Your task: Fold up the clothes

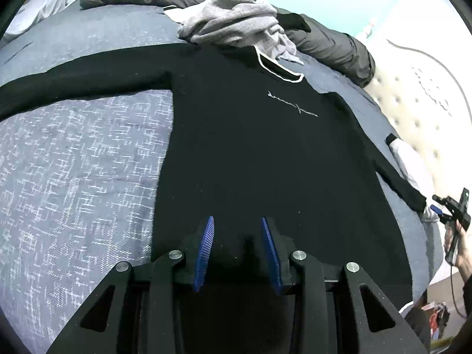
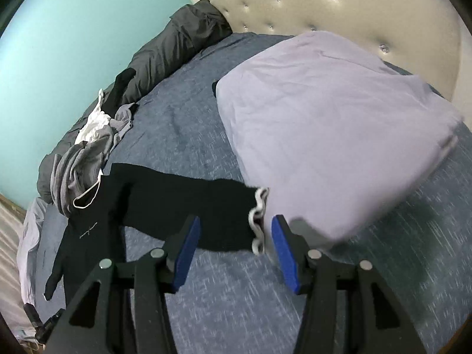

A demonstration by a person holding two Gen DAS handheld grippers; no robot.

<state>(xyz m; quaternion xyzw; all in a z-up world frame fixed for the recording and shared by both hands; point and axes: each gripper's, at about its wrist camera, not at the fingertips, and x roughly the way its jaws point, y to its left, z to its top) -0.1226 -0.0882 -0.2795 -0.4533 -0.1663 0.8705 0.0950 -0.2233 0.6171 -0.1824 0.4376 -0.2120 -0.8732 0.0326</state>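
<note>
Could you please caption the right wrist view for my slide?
Open right gripper approaches the black sweater sleeve's white cuff beside a lavender pillow.

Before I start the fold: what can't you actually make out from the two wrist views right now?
- Black sweatshirt hem: left wrist view, hidden behind the open left gripper.
- Chest script: both views, too small to read.
- Left sleeve end: left wrist view, cut off by the frame edge.
- Pile of grey clothes: individual garments can't be separated.
- Lavender pillow near corner: right wrist view, blurred, beside the open right gripper.
</note>
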